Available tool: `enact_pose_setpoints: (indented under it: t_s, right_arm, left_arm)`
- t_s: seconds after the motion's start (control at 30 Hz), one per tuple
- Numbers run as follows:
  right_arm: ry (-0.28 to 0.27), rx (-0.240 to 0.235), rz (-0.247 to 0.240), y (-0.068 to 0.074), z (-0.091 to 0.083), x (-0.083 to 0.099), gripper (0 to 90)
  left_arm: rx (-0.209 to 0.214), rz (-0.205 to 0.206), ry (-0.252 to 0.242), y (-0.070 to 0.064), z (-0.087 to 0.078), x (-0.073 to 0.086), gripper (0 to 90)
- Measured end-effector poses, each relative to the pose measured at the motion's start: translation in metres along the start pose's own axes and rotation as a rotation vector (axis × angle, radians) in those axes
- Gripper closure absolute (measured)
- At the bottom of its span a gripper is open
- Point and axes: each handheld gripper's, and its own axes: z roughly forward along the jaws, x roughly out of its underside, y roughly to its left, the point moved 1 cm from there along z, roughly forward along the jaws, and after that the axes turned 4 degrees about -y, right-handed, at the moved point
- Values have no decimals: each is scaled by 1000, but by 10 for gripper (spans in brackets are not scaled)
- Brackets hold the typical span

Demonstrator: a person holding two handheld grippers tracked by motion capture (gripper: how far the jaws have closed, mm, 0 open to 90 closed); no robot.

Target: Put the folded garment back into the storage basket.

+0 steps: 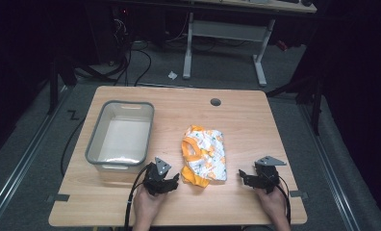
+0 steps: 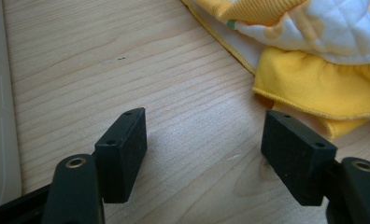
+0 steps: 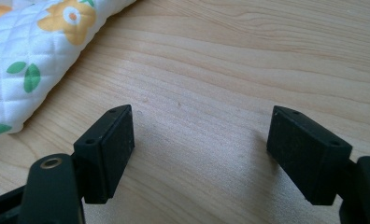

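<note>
Yellow and white quilted cloth lies crumpled near the middle of the wooden tabletop, a little toward its near edge, with orange flowers and green leaves printed on its white side and a plain yellow frilled layer at its near end. At about nine o'clock from the cloth stands a grey bin, apart from it; a round hole sits in the tabletop at about twelve o'clock from the cloth, near the far edge. Left tongs rest low over the wood at about seven o'clock from the cloth, just beside its yellow corner, held by the left hand; in the left gripper view the jaws stand wide apart with bare wood between them, and the yellow frill lies at about one o'clock, just beyond the right-hand jaw. Right tongs sit at about four o'clock from the cloth, near but not touching it, held by the right hand; in the right gripper view the jaws are likewise spread, gripping nothing, with the cloth's printed edge at about ten o'clock.
</note>
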Motion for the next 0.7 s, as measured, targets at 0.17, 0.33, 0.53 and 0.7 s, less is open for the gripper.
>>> enact_pose_setpoints:
  t_s: [0.17,0.33,0.53,0.7]
  right_arm:
    - [0,1,1,0,0,0,235]
    - [0,1,1,0,0,0,236]
    - [1,1,2,0,0,0,235]
    - [-1,0,2,0,0,0,235]
  left_arm:
    - [-1,-1,0,0,0,0,313]
    - [-3,-3,0,-1,-1,1,313]
    - [-6,-4,-1,-1,0,1,312]
    - [-10,-5,-1,-2,-1,1,309]
